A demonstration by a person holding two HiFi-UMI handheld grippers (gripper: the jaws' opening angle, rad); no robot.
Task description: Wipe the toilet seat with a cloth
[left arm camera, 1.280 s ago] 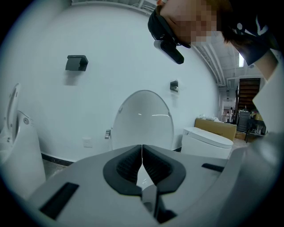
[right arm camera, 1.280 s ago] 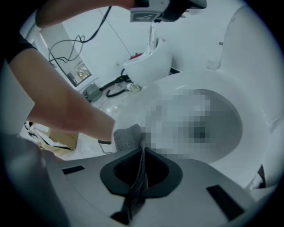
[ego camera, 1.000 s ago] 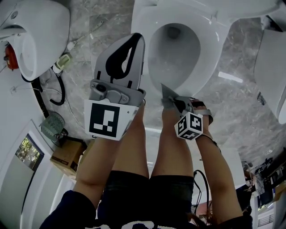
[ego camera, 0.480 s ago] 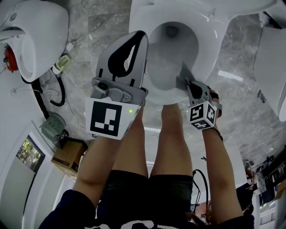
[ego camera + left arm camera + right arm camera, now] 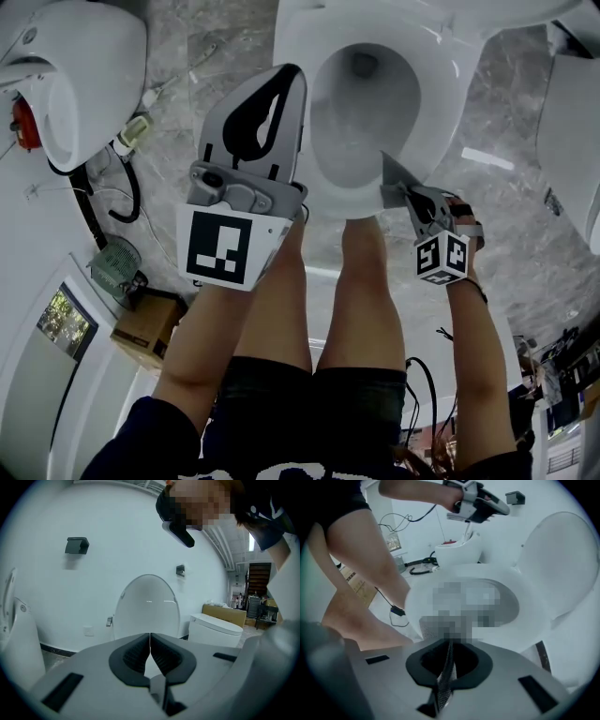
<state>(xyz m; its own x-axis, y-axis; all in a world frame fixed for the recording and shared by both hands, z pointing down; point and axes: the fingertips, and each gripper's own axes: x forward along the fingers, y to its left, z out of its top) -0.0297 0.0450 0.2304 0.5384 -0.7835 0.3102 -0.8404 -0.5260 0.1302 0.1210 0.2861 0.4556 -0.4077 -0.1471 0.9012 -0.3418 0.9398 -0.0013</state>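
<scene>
- The right tongs (image 5: 449, 645) are shut tight on a grey cloth (image 5: 392, 176); the right gripper view shows a mesh-textured strip of it pinched between the pads.
- The cloth sits at the front right of the toilet seat (image 5: 450, 103). Its free corner lies over the white ring and seems to touch it, though contact is not certain.
- The left tongs (image 5: 150, 641) are closed with nothing between them, held up left of the bowl (image 5: 361, 103), clear of the seat.
- The lid (image 5: 562, 559) stands raised, leaving the ring exposed.
- The step in hand looks like the wipe itself, at the front right stretch.
- The next move likely calls for steady downward pressure and a slide along the ring, keeping the cloth out of the bowl.
</scene>
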